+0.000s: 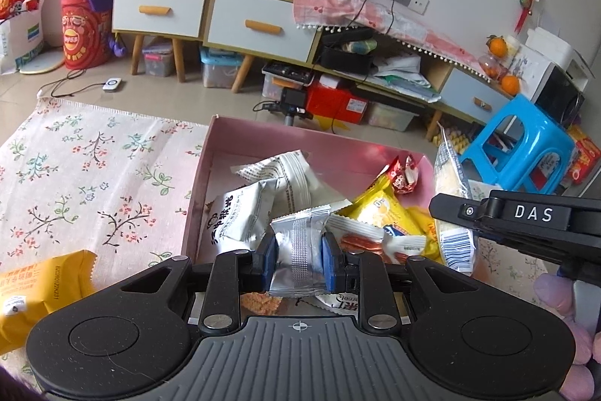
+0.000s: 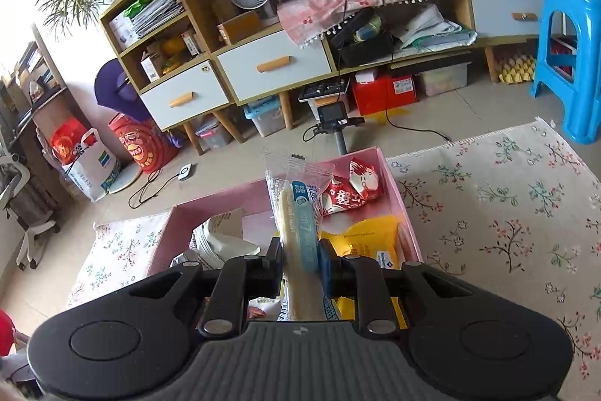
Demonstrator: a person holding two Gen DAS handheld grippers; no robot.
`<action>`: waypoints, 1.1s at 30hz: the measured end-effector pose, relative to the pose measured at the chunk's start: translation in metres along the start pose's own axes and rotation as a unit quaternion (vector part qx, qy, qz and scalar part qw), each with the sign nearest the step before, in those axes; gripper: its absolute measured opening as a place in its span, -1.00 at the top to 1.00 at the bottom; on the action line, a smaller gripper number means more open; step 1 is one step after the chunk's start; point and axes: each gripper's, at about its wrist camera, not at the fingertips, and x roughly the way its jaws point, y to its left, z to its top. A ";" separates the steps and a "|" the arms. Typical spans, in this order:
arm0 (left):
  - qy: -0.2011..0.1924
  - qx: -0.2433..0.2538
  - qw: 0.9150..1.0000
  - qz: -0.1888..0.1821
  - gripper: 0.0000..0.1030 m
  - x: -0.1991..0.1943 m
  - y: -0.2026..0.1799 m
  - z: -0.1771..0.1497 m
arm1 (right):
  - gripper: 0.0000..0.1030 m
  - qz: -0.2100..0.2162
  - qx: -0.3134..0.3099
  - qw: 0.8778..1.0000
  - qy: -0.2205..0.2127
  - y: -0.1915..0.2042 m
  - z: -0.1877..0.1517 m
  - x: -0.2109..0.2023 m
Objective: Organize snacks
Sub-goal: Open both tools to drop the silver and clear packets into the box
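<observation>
A pink box (image 1: 210, 153) on the floral cloth holds several snack packets: white ones (image 1: 244, 209), yellow ones (image 1: 379, 209) and a small red one (image 1: 403, 177). My left gripper (image 1: 299, 252) hangs over the box's near side, shut on a silver foil packet (image 1: 298, 243). The right gripper's arm (image 1: 526, 217) crosses in at the right edge with a clear packet. In the right wrist view my right gripper (image 2: 300, 258) is shut on that clear packet with a pale stick and blue label (image 2: 300, 213), above the pink box (image 2: 398, 190).
A yellow snack bag (image 1: 41, 288) lies on the floral cloth (image 1: 94, 175) left of the box. A blue stool (image 1: 518, 145) stands at the right. Wooden drawer cabinets (image 1: 240, 25), storage bins and cables fill the floor behind. A camera on a stand (image 2: 332, 117) sits beyond the box.
</observation>
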 end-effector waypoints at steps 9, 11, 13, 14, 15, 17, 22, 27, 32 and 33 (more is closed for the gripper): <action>-0.003 -0.005 1.000 -0.004 0.32 0.000 0.003 -0.001 | 0.31 -0.007 -0.032 0.999 -0.013 0.012 0.001 -0.008; -0.004 -0.008 1.000 -0.005 0.11 -0.001 0.004 -0.001 | 0.21 -0.010 -0.039 0.999 -0.014 0.014 0.001 -0.009; -0.005 -0.008 1.000 -0.008 -0.19 -0.004 0.005 -0.001 | 0.11 -0.011 -0.042 0.999 -0.014 0.014 0.001 -0.011; -0.007 -0.008 1.000 -0.010 -0.30 -0.005 0.005 -0.001 | 0.07 -0.012 -0.041 0.999 -0.015 0.014 0.001 -0.013; -0.008 -0.007 1.000 -0.011 -0.34 -0.007 0.005 -0.001 | 0.00 -0.012 -0.041 0.999 -0.017 0.014 0.001 -0.015; -0.006 -0.004 1.000 -0.015 -0.41 -0.011 0.005 -0.002 | -0.10 -0.012 -0.041 0.999 -0.019 0.013 0.001 -0.020; -0.003 0.010 1.000 -0.019 -0.58 -0.024 0.004 -0.005 | -0.41 -0.021 -0.041 0.999 -0.022 0.010 0.000 -0.032; -0.006 0.033 0.999 -0.020 -0.73 -0.041 0.004 -0.011 | -0.60 -0.033 -0.048 0.998 -0.023 0.004 -0.004 -0.043; -0.004 0.042 0.999 -0.021 -0.80 -0.055 0.009 -0.018 | -0.71 -0.046 -0.060 0.997 -0.026 0.000 -0.010 -0.058; -0.003 0.043 0.999 -0.020 -0.82 -0.057 0.010 -0.019 | -0.73 -0.047 -0.063 0.997 -0.028 0.000 -0.012 -0.061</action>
